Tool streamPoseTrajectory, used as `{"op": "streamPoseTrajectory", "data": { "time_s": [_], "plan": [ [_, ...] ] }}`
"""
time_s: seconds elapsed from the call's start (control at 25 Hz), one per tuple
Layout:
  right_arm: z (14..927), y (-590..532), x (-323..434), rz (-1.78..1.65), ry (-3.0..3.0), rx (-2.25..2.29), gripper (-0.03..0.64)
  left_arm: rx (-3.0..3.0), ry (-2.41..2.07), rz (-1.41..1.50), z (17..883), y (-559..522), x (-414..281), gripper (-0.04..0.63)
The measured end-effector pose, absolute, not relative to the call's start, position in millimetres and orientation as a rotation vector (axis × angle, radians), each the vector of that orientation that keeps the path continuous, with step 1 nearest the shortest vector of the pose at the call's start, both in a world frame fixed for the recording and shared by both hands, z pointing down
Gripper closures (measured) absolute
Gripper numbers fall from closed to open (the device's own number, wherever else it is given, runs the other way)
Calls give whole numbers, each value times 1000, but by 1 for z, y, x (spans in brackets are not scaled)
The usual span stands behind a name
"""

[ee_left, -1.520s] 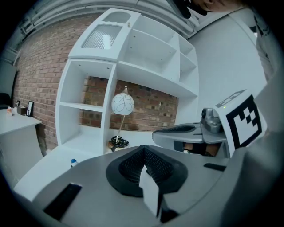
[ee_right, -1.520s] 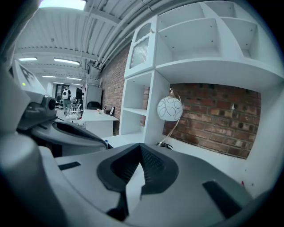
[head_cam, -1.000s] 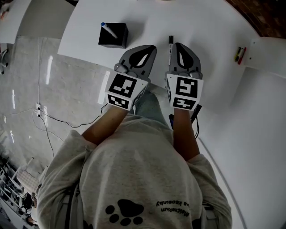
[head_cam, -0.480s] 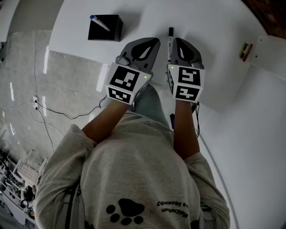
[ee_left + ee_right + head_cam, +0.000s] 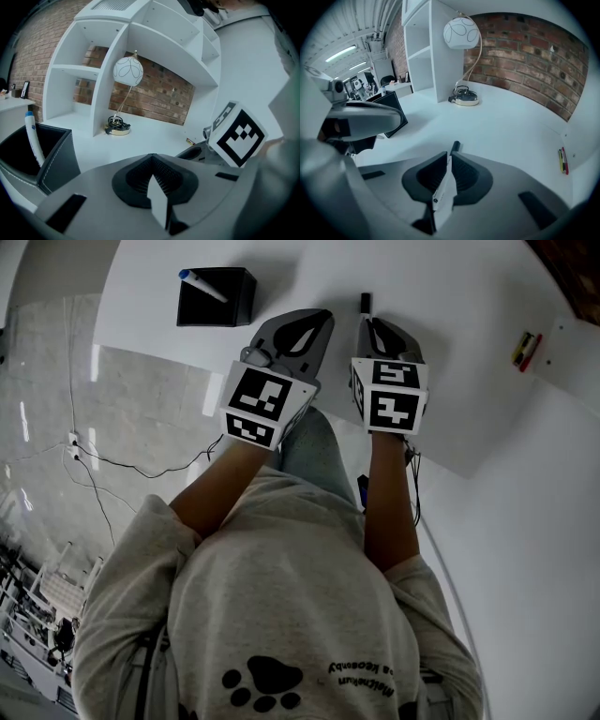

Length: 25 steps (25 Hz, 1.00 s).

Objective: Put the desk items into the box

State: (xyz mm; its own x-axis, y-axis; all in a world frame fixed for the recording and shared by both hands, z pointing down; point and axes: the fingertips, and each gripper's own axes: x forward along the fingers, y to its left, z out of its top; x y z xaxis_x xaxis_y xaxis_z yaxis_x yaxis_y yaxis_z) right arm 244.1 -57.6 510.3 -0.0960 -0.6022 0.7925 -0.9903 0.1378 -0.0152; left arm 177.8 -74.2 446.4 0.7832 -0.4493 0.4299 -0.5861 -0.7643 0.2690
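Peeking from the opening right tongs (image 5: 449,157) (mostly hidden): marker (image 5: 365,302) tip.

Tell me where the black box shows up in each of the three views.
Head view: black box, upper left.
Left gripper view: black box, lower left, blue-capped marker inside.
Right gripper view: black box, middle left, partly hidden.
Shared landmark: globe lamp, in both gripper views only.

One box (image 5: 236,311), two markers (image 5: 202,287) (image 5: 365,303), one lamp (image 5: 128,72).
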Motion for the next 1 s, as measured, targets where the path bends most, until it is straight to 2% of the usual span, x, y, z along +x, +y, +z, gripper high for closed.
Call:
{"op": "streamPoseTrajectory", "data": {
  "time_s": [0.12, 0.2, 0.28, 0.76, 0.88, 1.0],
  "plan": [
    [519, -58, 245, 806, -1750, 1511, 594, 2573, -775, 493, 452, -76, 179, 588],
    [525, -58, 244, 846, -1735, 1477, 530, 2569, -773, 494, 455, -78, 180, 588],
    [532, -59, 245, 884, -1715, 1450, 512, 2564, -770, 495, 457, -80, 181, 588],
    [556, -59, 247, 1012, -1632, 1362, 509, 2530, -751, 493, 464, -89, 181, 588],
    [556, -61, 244, 1009, -1650, 1356, 540, 2528, -747, 490, 464, -90, 179, 588],
    [557, -60, 244, 1028, -1664, 1361, 543, 2530, -745, 490, 464, -90, 177, 588]
  ]
}}
